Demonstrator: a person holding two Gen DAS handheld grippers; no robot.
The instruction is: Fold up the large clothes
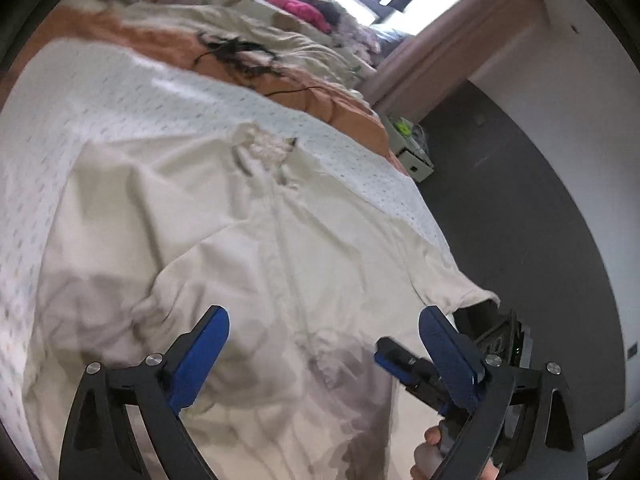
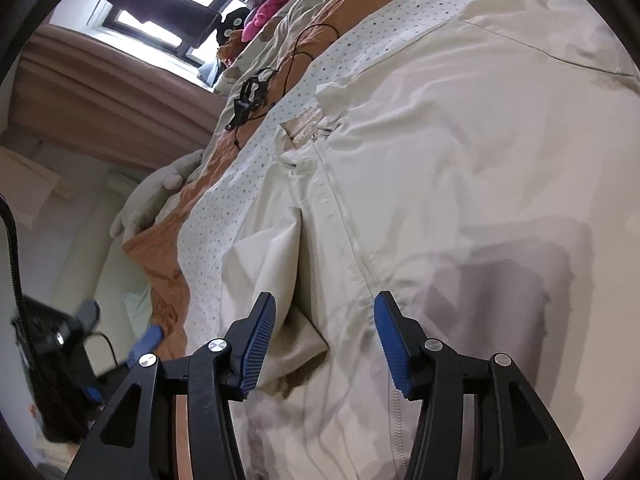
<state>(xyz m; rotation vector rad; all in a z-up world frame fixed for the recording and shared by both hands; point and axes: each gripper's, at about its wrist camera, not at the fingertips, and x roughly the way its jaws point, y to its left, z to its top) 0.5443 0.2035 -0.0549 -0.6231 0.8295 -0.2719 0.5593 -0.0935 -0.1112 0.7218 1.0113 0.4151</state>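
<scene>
A large cream jacket (image 1: 248, 240) lies spread face up on a white dotted sheet (image 1: 100, 120), its zip (image 2: 352, 236) running down the middle and its fleecy collar (image 1: 266, 148) at the far end. My left gripper (image 1: 324, 312) hovers open over the jacket's lower part, jaws wide, with nothing between the blue pads. The right gripper (image 2: 325, 298) is partly open just above the hem beside the zip; a sleeve fold (image 2: 276, 248) lies below its left finger and the pads do not press on cloth. The right gripper (image 1: 394, 356) also shows in the left wrist view, with a hand (image 1: 430, 440) on its handle.
An orange blanket (image 1: 160, 44) lies beyond the sheet, with black cables and a small black device (image 2: 250, 96) on it. Piled clothes, some pink (image 1: 300, 8), sit by the window. Dark floor (image 1: 520, 200) and a small box (image 1: 412, 152) border the bed's edge.
</scene>
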